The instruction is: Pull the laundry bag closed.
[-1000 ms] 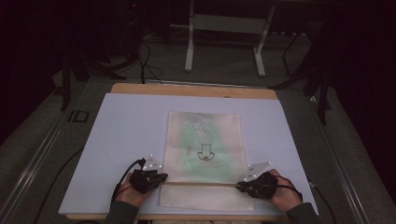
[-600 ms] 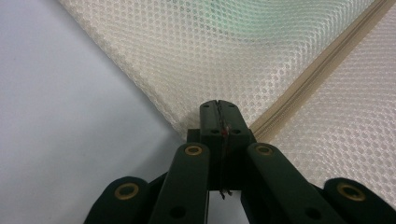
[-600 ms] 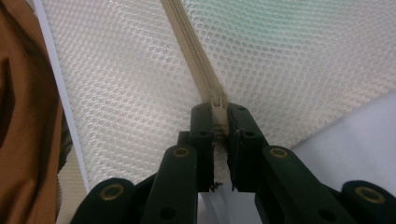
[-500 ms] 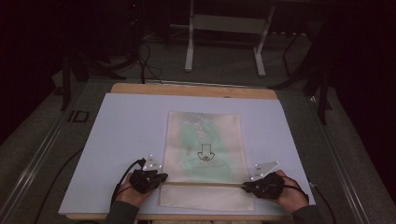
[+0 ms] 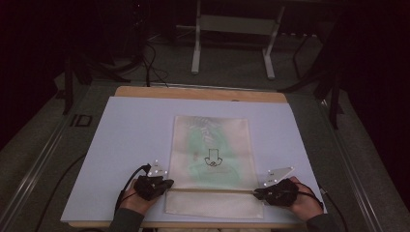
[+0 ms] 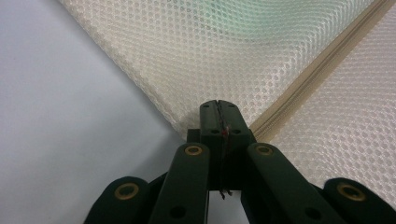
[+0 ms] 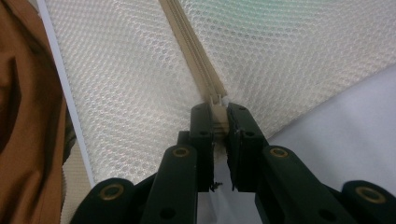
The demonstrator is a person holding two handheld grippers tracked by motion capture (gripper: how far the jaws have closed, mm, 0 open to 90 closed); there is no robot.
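— One mesh bag (image 5: 211, 159) lay flat in the middle of the white mat (image 5: 130, 145), didn't it?

— It did. It was a cream, honeycomb-weave bag with something green showing through the netting and a small dark printed mark near its centre. Its zipper (image 5: 212, 190) ran across the near end, parallel to the desk's front edge, with a strip of mesh on the person's side of it.

— And the claws?

— Both sat at the ends of that zipper line. The left claw (image 5: 164, 184) was at the bag's near-left corner; in the left gripper view its jaws were pressed fully together, tips (image 6: 219, 112) right at the mesh edge where the zipper tape (image 6: 317, 70) began. Whether any fabric was pinched between them, I could not tell.

— The right one?

— The right claw (image 5: 257, 192) was at the near-right end. In the right gripper view its jaws were closed on the small cream zipper pull (image 7: 218, 109), which sat squarely between the two pads at the end of the zipper teeth (image 7: 189, 44).

— What lay around all that?

— The mat covered most of the wooden desk (image 5: 203, 92), with a bare strip of wood at the far edge. Beyond it stood a pale metal frame (image 5: 232, 29) on a dark floor. A brown sleeve (image 7: 23, 121) filled the left edge of the right gripper view.
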